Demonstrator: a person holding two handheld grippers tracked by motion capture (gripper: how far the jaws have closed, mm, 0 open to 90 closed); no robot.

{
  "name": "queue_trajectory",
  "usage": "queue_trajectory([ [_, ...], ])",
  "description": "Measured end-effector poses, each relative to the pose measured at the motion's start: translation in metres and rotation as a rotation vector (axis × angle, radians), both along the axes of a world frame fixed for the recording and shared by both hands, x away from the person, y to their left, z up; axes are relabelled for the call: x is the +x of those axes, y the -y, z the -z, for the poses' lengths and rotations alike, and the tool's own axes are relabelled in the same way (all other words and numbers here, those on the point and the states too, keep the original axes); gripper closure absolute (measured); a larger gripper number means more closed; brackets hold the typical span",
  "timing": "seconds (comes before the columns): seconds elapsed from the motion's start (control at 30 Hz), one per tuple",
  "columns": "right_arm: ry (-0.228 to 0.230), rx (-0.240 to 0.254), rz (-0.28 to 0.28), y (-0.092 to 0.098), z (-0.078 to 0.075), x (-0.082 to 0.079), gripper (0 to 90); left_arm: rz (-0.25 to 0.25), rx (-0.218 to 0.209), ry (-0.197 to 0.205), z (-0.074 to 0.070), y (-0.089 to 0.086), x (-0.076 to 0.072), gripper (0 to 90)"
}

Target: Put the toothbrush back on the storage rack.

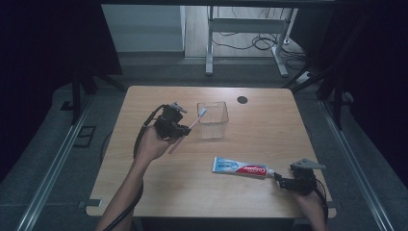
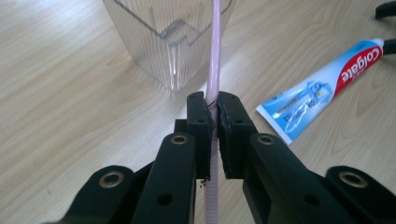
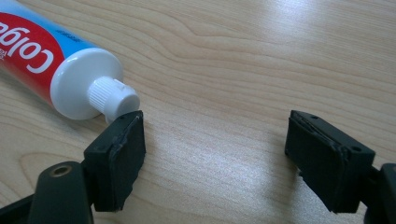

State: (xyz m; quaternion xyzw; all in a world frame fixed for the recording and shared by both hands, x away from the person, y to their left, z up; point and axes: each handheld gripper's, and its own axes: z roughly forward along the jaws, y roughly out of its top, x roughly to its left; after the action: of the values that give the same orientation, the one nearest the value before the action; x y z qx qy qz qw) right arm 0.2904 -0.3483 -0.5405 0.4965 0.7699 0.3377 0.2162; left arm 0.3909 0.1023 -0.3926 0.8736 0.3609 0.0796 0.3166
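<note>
While its pink handle is pinched between the two black pads, the toothbrush [image 2: 214, 70] stands slanted above the middle of the tabletop [image 1: 159, 192], its bristled head tipped toward the near left rim of the clear plastic cup [image 1: 212, 119]. The left gripper [image 1: 185, 129] is clenched on that handle, and part of the handle sticks out below the jaws toward the person's left hand [image 1: 156, 143]. In the left gripper view the handle runs up in front of the cup's ribbed wall; whether it touches the cup cannot be told. The cup sits upright on the tabletop, somewhat nearer the far edge than the near one. A toothpaste tube [image 1: 239, 166] lies flat toward the near right corner, its white cap [image 3: 112, 95] pointing right. The right gripper [image 3: 215, 156] rests low by that corner with its jaws released and wide apart, one pad [image 3: 125, 140] just beside the cap, nothing between them.
</note>
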Motion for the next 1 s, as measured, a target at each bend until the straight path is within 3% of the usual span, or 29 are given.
queue_trajectory([
  [0.3,0.000,0.001,0.000,0.000,0.000,0.000,19.8,0.001,-0.006,0.042,-0.004,0.012,0.013,84.3],
  [1.0,-0.001,0.002,0.000,0.000,0.000,0.000,19.8,-0.026,-0.077,0.127,-0.009,0.033,0.041,84.3],
])
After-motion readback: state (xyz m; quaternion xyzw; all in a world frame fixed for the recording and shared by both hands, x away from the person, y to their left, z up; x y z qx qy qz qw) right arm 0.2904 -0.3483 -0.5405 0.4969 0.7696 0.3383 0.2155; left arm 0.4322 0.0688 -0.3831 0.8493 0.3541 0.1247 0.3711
